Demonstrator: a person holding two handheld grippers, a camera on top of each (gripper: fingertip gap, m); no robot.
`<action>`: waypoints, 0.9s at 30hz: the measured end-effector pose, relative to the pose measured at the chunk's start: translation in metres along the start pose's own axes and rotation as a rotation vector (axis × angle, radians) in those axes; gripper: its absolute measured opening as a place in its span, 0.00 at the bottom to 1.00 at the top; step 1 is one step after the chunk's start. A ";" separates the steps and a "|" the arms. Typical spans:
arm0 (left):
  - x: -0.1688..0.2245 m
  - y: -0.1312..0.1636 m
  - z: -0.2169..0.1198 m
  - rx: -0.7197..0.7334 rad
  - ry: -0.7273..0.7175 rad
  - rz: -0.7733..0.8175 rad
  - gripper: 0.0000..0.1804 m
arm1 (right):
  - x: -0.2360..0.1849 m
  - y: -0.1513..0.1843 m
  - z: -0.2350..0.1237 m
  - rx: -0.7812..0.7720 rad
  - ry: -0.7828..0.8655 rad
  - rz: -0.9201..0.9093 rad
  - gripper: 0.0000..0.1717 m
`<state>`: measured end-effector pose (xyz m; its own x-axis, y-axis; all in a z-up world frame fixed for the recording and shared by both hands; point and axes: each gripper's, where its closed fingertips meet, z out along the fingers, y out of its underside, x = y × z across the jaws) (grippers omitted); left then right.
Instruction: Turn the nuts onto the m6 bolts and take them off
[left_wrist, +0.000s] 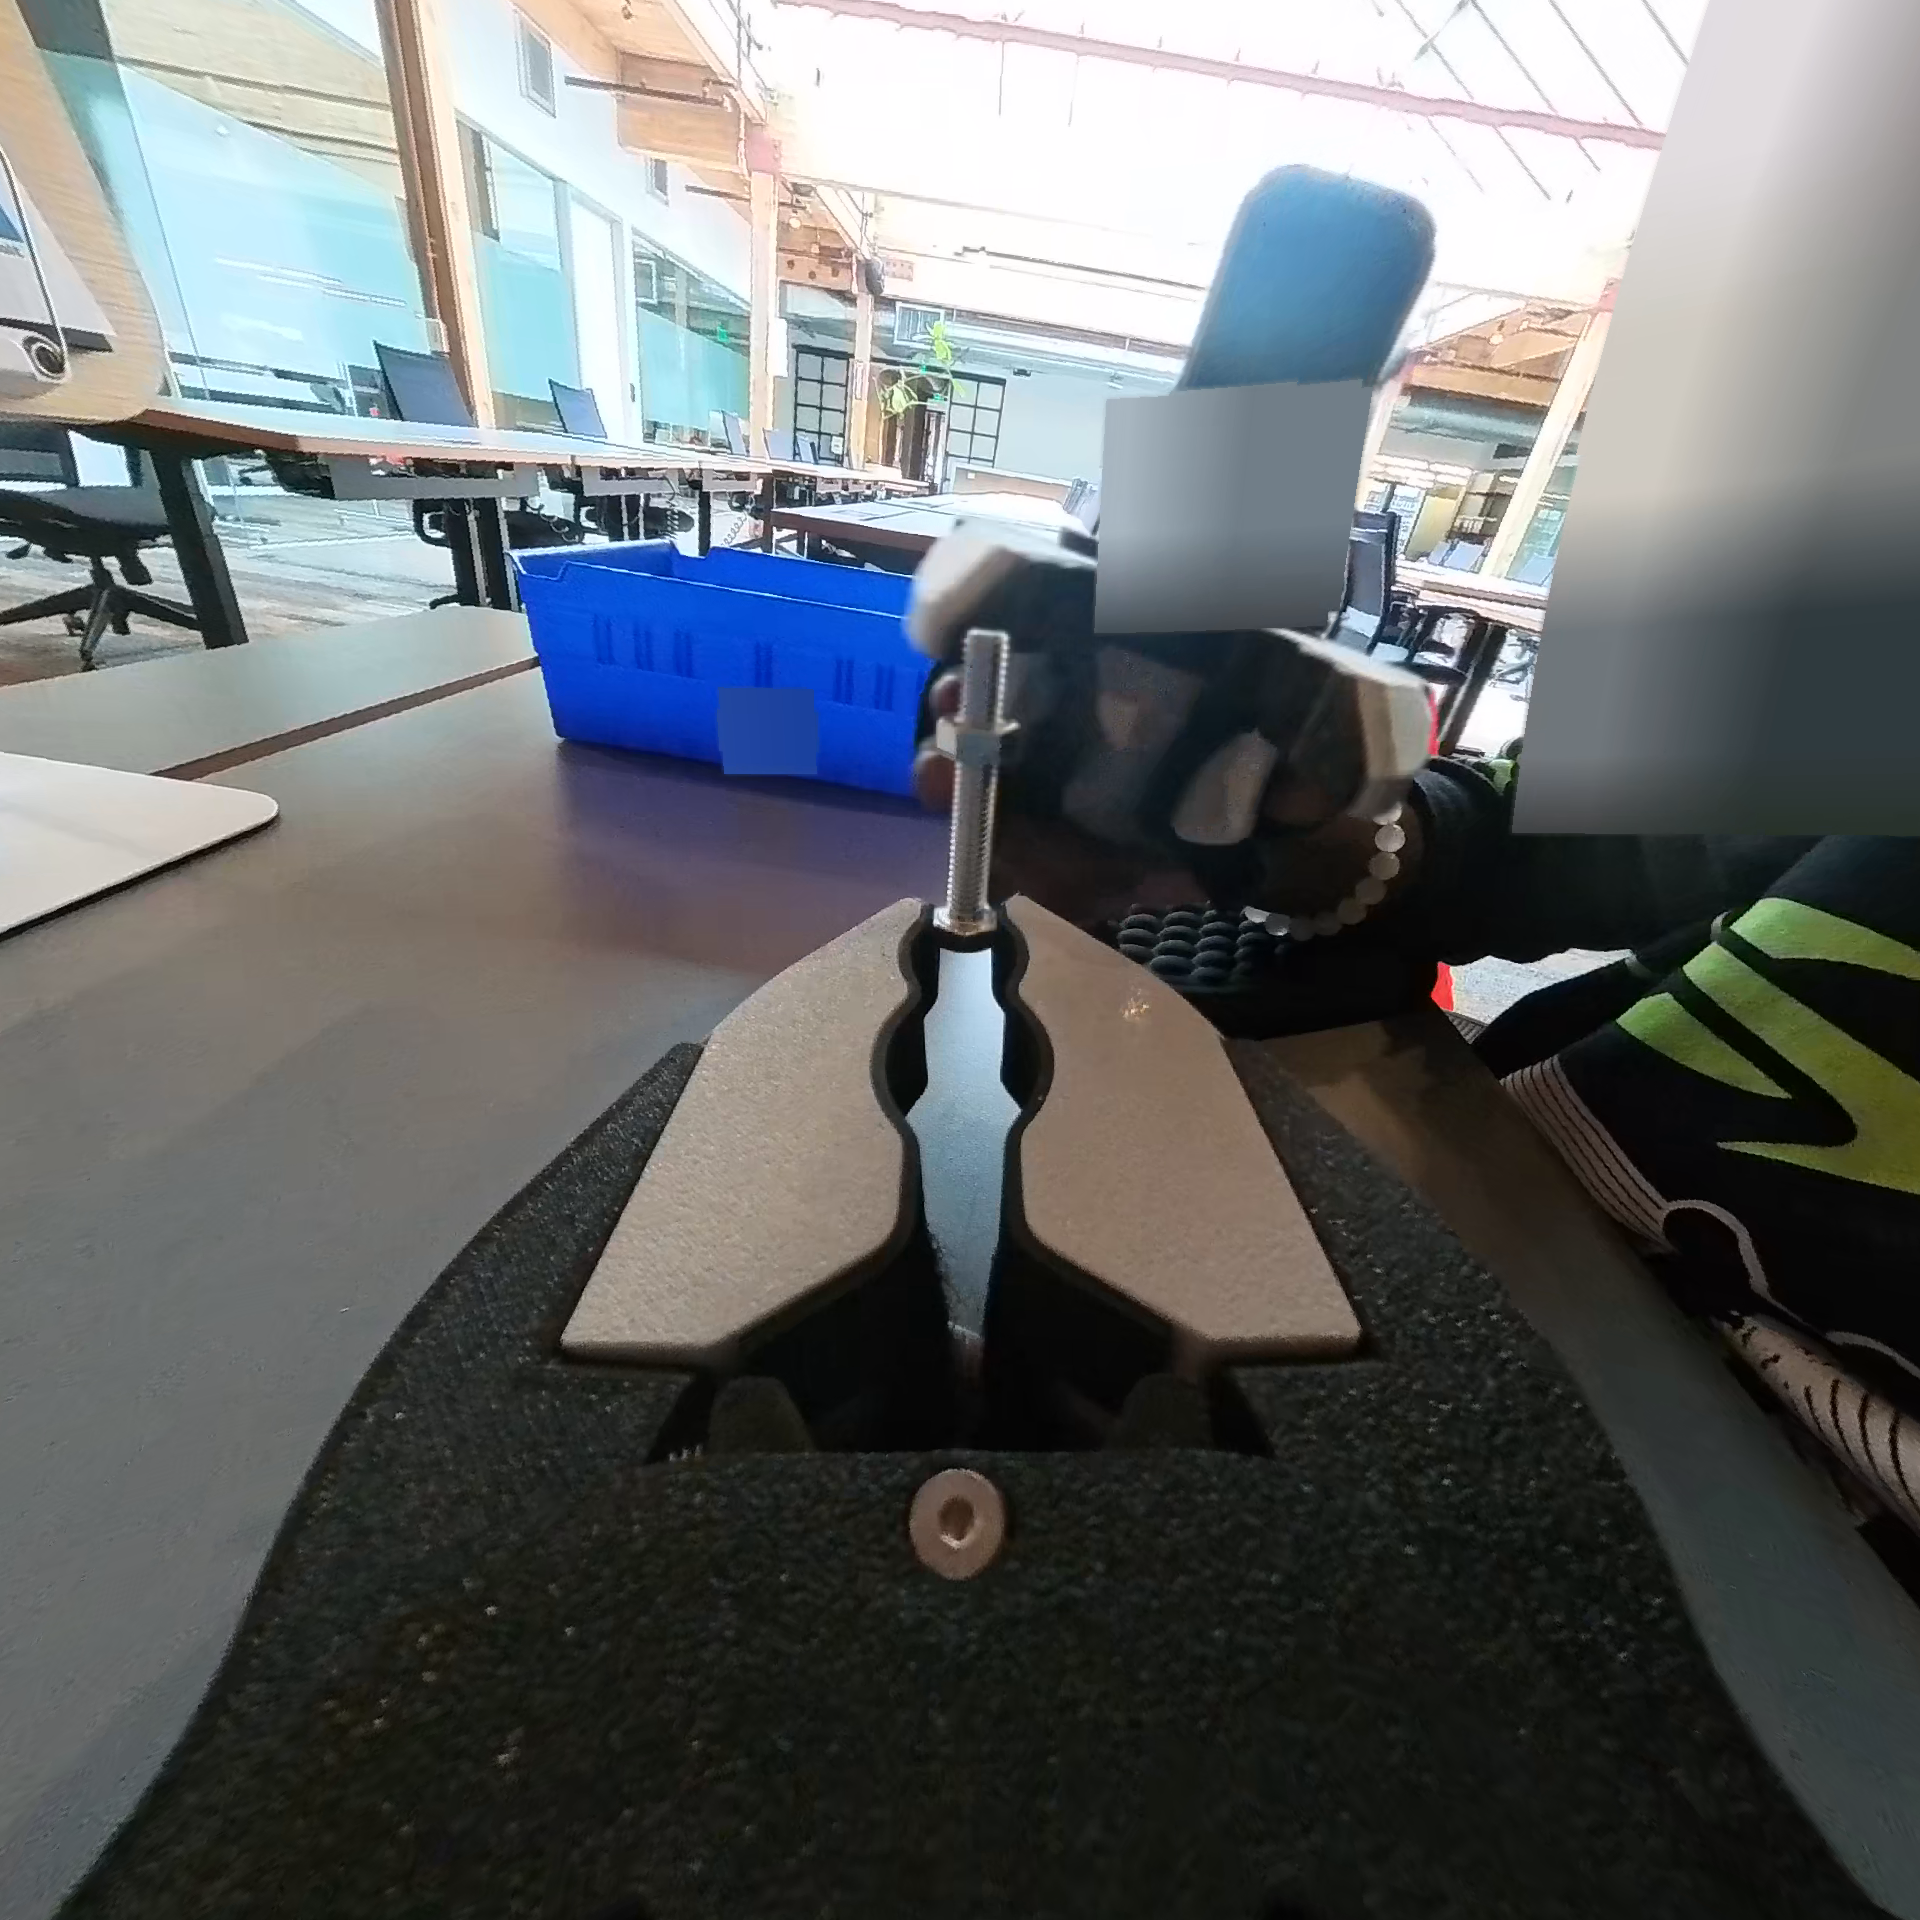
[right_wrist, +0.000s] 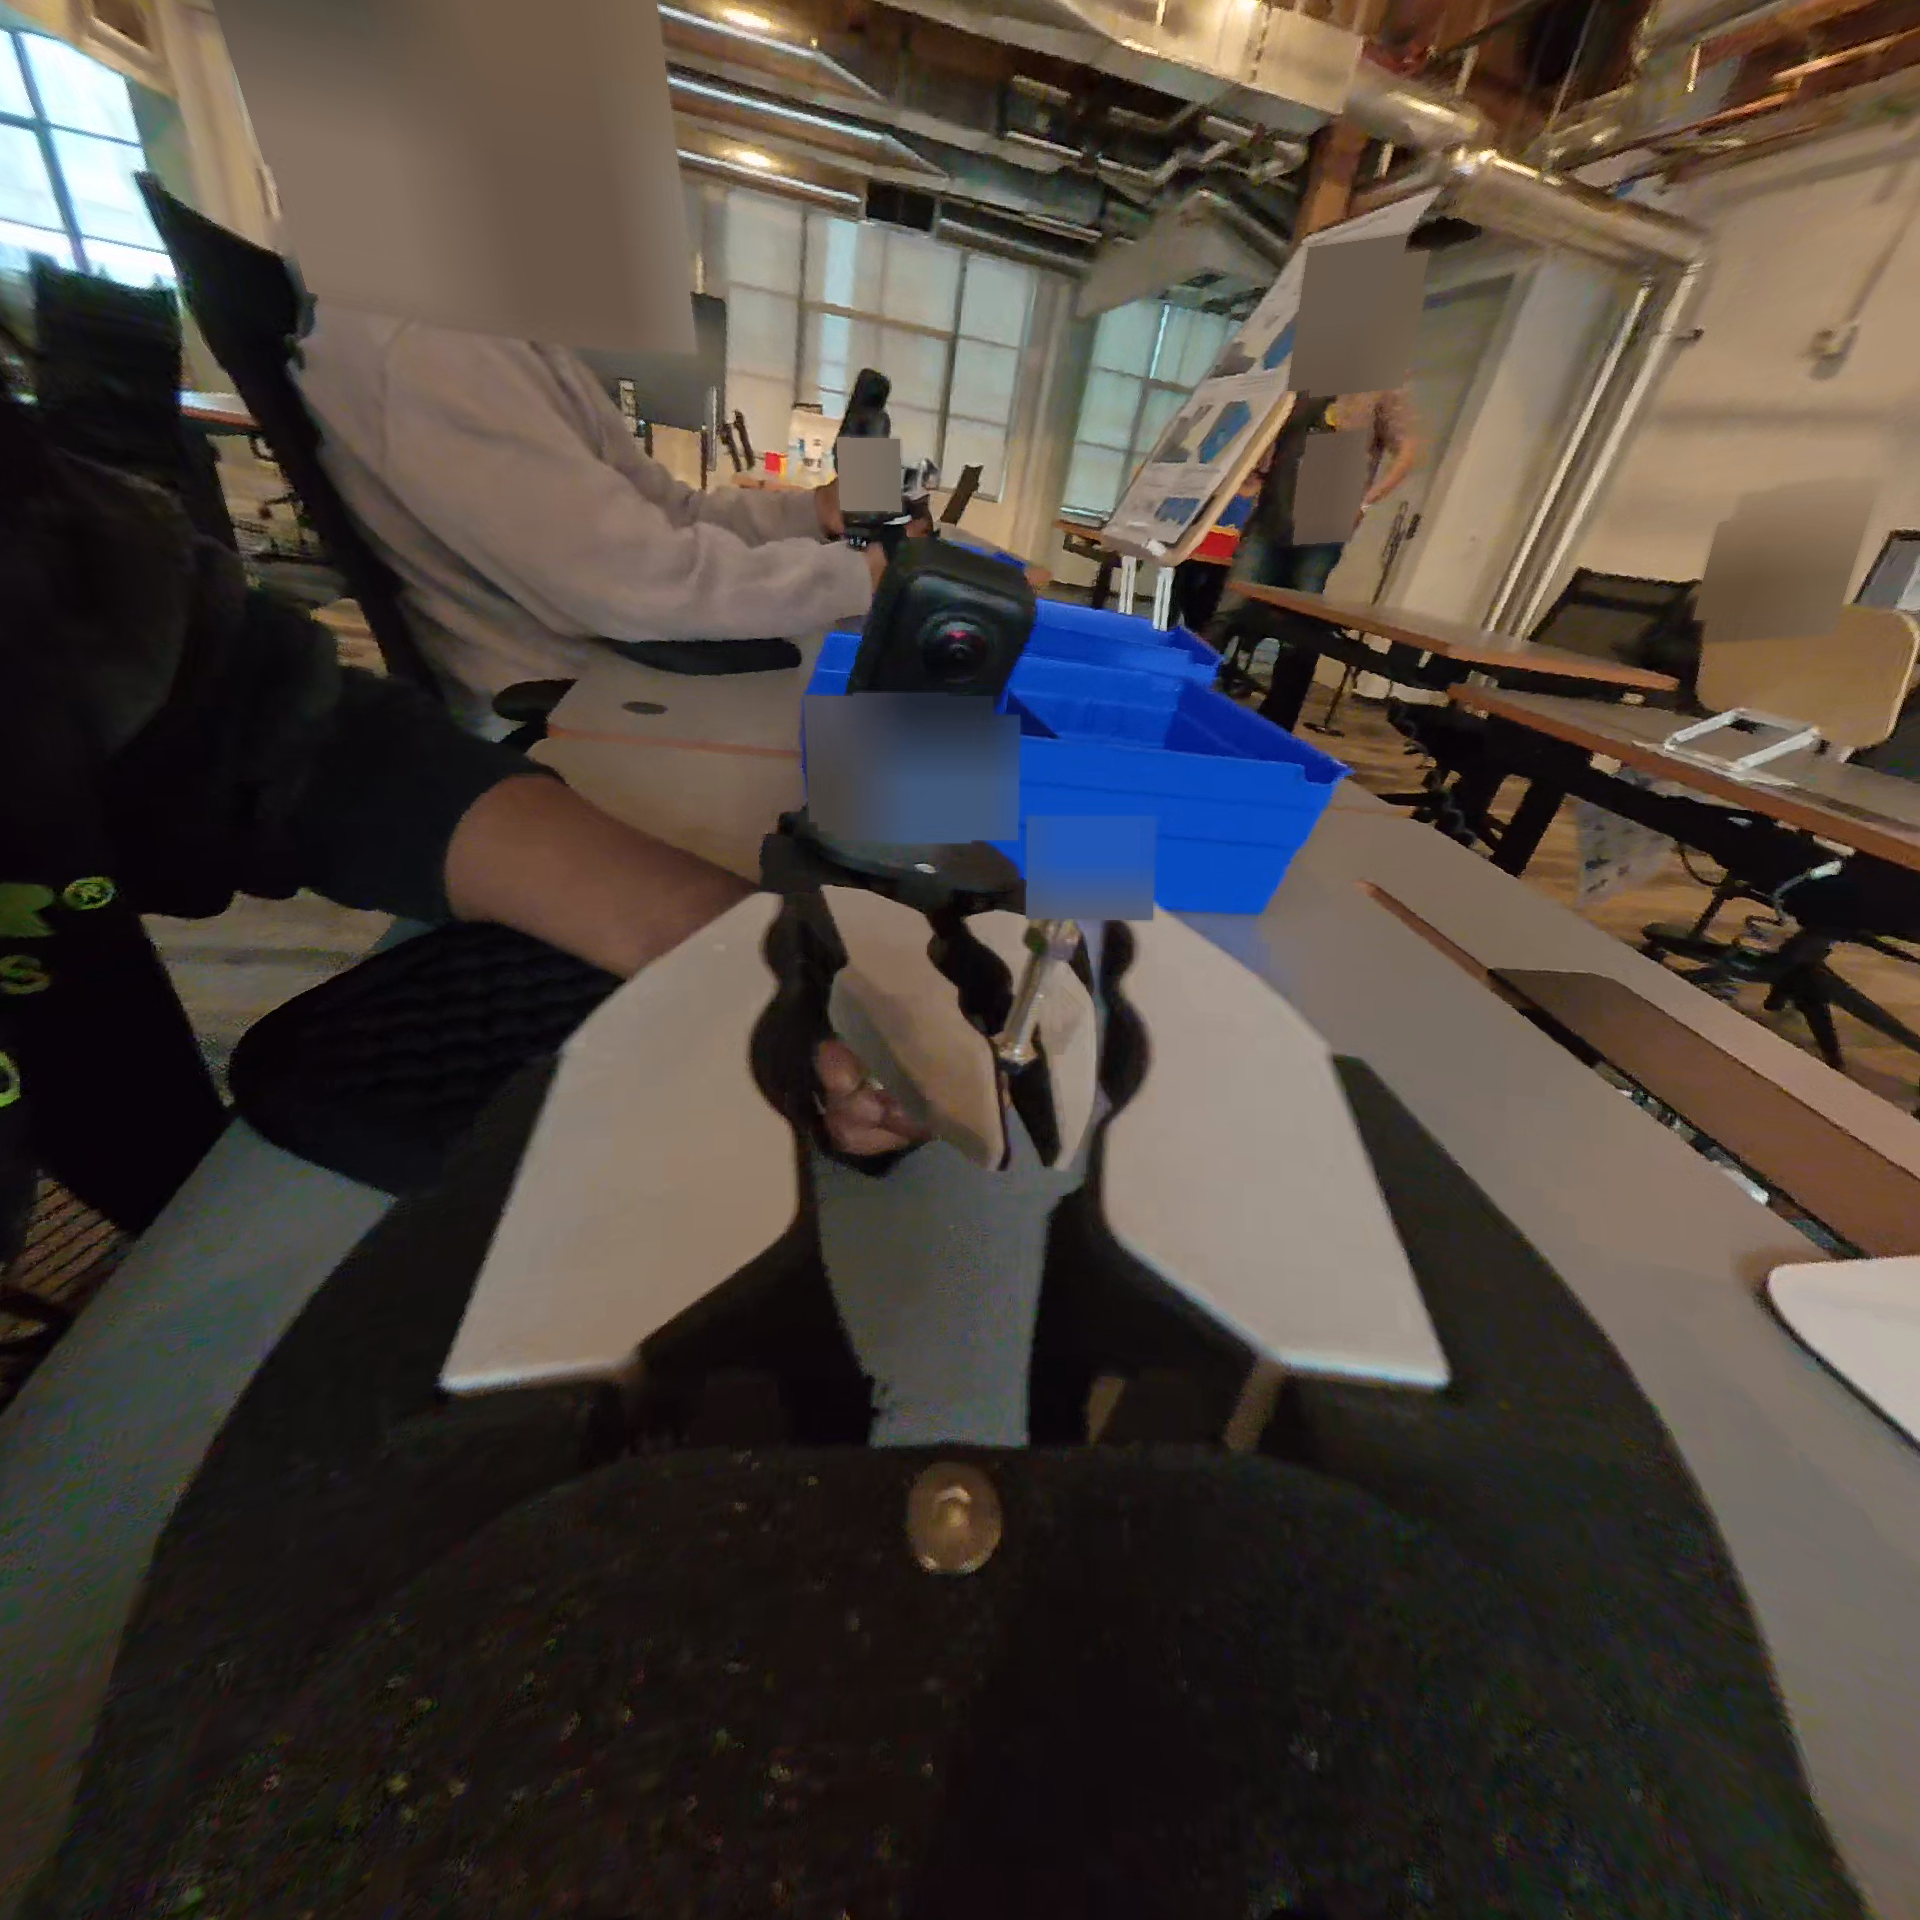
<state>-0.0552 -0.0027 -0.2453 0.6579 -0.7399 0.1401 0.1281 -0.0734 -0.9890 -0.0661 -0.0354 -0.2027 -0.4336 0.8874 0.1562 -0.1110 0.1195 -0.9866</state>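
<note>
Centre of the left wrist view: left gripper (left_wrist: 966, 920) clamps the bolt (left_wrist: 971, 790) upright by its head, steadying it; nut (left_wrist: 977, 740) sits mid-thread. Right gripper (right_wrist: 951, 997) gapes wide around the bolt, gripping nothing.

Left wrist view: low over desk (left_wrist: 312, 1039), close, facing blue bin (left_wrist: 727, 665). Right wrist view: opposite, close. Both share bolt (left_wrist: 971, 790) (right_wrist: 1029, 997), bin.

Silver bolt (left_wrist: 971, 790), blue bin (left_wrist: 717, 665)
</note>
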 end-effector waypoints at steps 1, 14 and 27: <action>0.000 0.000 0.000 -0.001 0.001 0.002 0.05 | 0.001 0.003 0.002 -0.015 -0.002 0.016 0.38; -0.001 -0.001 -0.001 0.006 -0.003 -0.005 0.05 | 0.003 0.006 -0.002 -0.020 -0.002 0.046 0.32; -0.002 -0.002 -0.001 0.013 -0.003 -0.014 0.05 | -0.006 0.008 0.002 -0.048 -0.036 -0.022 0.28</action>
<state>-0.0578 -0.0018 -0.2437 0.6583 -0.7368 0.1542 0.1470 -0.0750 -0.9863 -0.0661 -0.0408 -0.2117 -0.4640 0.8677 0.1783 -0.0784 0.1602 -0.9840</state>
